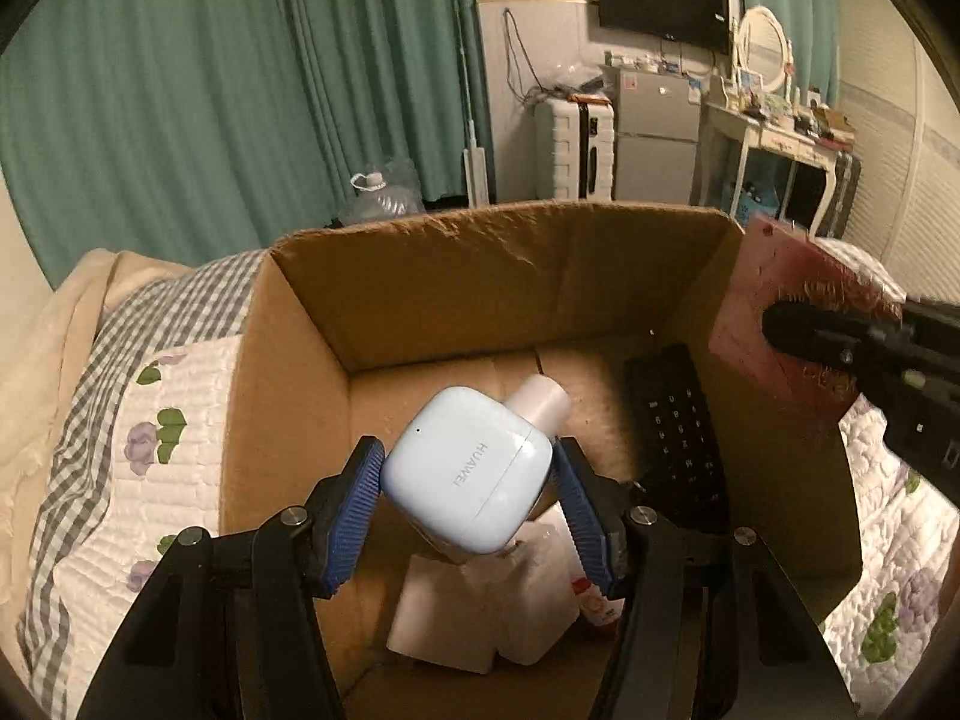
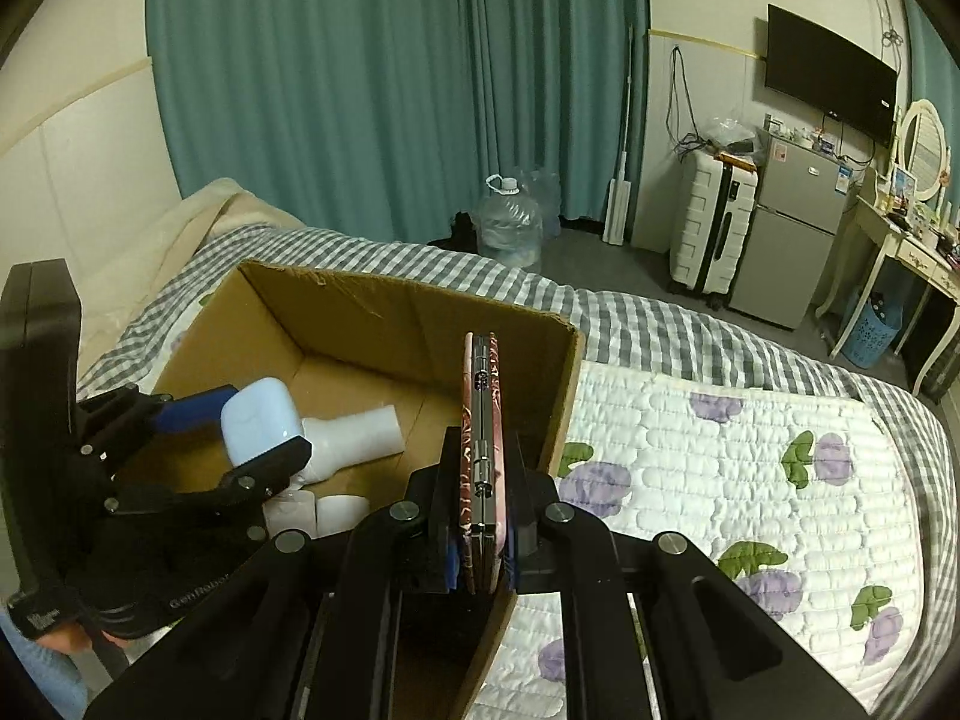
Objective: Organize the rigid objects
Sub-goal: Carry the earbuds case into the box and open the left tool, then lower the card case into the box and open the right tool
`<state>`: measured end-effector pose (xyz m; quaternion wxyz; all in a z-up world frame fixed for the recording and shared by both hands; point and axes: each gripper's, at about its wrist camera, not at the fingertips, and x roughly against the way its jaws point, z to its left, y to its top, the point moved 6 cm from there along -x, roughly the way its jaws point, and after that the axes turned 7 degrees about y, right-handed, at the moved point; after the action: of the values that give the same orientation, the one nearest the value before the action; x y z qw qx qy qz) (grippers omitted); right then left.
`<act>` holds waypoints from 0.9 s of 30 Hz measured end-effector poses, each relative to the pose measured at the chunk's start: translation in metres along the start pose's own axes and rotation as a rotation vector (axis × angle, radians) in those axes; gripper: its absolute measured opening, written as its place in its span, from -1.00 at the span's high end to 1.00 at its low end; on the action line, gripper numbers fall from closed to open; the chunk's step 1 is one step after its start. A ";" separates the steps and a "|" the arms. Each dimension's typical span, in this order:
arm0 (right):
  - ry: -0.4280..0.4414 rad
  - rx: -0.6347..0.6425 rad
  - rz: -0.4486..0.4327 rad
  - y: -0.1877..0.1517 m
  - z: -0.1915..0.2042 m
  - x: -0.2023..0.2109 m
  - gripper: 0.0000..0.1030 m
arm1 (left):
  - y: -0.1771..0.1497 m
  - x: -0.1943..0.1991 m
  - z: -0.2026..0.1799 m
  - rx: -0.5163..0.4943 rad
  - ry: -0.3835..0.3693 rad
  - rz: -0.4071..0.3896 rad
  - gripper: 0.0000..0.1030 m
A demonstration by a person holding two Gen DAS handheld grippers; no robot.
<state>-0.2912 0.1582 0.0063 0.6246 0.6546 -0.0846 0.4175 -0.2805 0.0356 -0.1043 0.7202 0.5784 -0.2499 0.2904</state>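
The left gripper [image 1: 468,480] holds a pale blue rounded plastic earbud case [image 1: 465,471] between its blue ribbed pads [image 1: 354,510]; the pads stand partly apart and touch the case on its two sides, so I judge it as gripped. The case hangs just in front of this tool and above the inside of the open brown cardboard box [image 1: 420,276], which sits on the quilted bed cover with purple flowers [image 2: 750,456]. Directly under and beyond the case lie a white plastic bottle with a round neck [image 1: 543,399], some white blocks [image 1: 480,612] and a black flat keypad [image 1: 675,438] at the right side of the box floor.

The right gripper [image 2: 480,516] is closed tight on a thin dark red patterned hinged case [image 2: 480,432]. This flat thing stands on its edge, its long axis runs straight forward from the tool, and its far end is over the right wall of the box, just inside the rim.

So both things are already over the box. I think the left one needs only to go down; for the red case, the way into the box lies to the left of the tool, and it should clear the wall first
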 end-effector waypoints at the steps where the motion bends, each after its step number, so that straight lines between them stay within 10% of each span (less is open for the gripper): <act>1: -0.002 0.000 -0.003 0.001 0.000 0.001 0.82 | 0.000 0.001 -0.001 0.001 -0.005 0.008 -0.18; 14: -0.011 0.033 -0.018 0.023 0.022 0.031 0.82 | 0.033 0.079 0.038 0.090 0.040 -0.179 -0.43; 27: -0.005 0.007 0.094 0.013 0.021 -0.062 0.81 | 0.029 0.041 0.067 0.117 0.107 -0.173 -0.46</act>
<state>-0.3302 0.1115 -0.0220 0.6017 0.6532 -0.1155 0.4450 -0.2733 -0.0202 -0.0422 0.7200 0.6225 -0.1431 0.2715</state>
